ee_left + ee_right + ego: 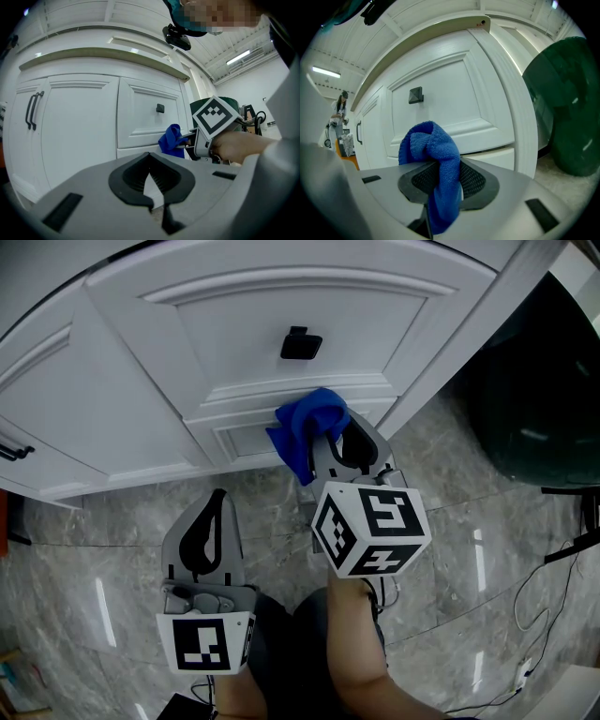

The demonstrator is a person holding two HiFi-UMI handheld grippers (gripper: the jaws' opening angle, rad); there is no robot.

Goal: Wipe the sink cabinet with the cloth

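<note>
While you faced the white panelled sink cabinet (122,409), its right-hand door (281,296) was the part in front of your cloth. Your left gripper (217,507) hung low and apart from the cabinet, its jaws closed together on nothing. Your right gripper (322,444) had its jaws clamped on the bunched blue microfibre cloth (305,426), which sat at the door's lower rail, touching it or just short; I could not tell which. I judged the step wanted the loose fold pressed flat and swept along the rail, clear of the small black square knob (301,343).
</note>
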